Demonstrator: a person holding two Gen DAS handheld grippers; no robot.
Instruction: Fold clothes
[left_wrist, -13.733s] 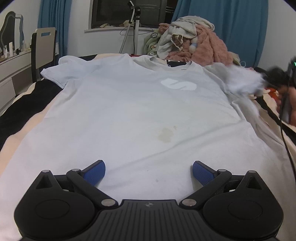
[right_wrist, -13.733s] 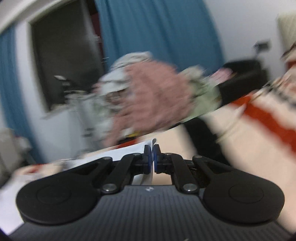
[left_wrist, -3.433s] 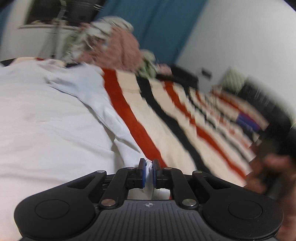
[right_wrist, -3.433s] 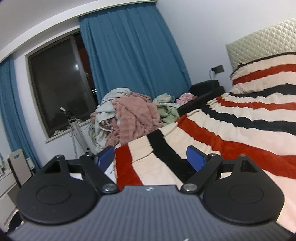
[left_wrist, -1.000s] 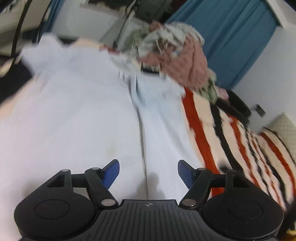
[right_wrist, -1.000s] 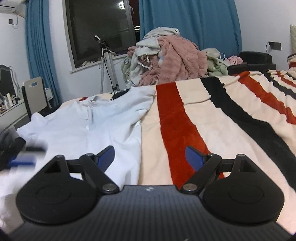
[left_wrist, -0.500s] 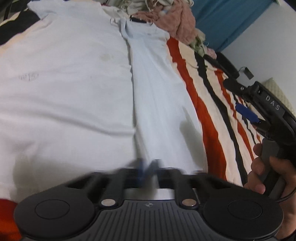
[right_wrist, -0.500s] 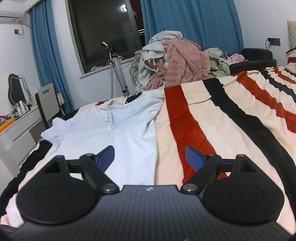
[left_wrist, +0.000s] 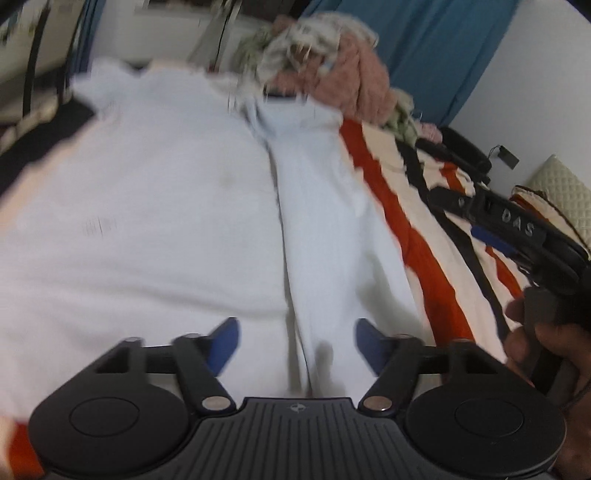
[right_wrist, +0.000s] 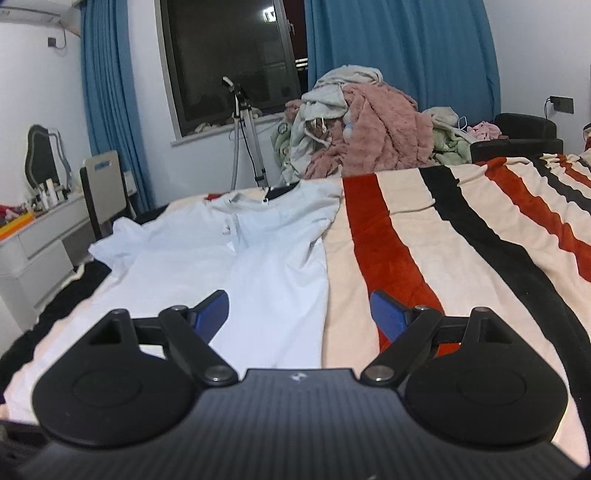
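A white T-shirt lies flat on the striped bed, its right side folded inward as a long panel. My left gripper hangs just above the shirt's near hem, over the folded panel's edge; its jaws are opening and nothing is between the blue pads. The view is blurred. In the right wrist view the same T-shirt stretches away to the left. My right gripper stands open and empty above the shirt's right edge and the blanket. It also shows in the left wrist view as a black tool in a hand.
The red, black and cream striped blanket covers the bed to the right. A heap of clothes lies at the far end. A chair, a white dresser and a tripod stand left, before a window with blue curtains.
My left gripper went from open to shut and back to open, and shifted along the shirt's hem. The right gripper rose a little, still open, bringing more of the shirt into view.
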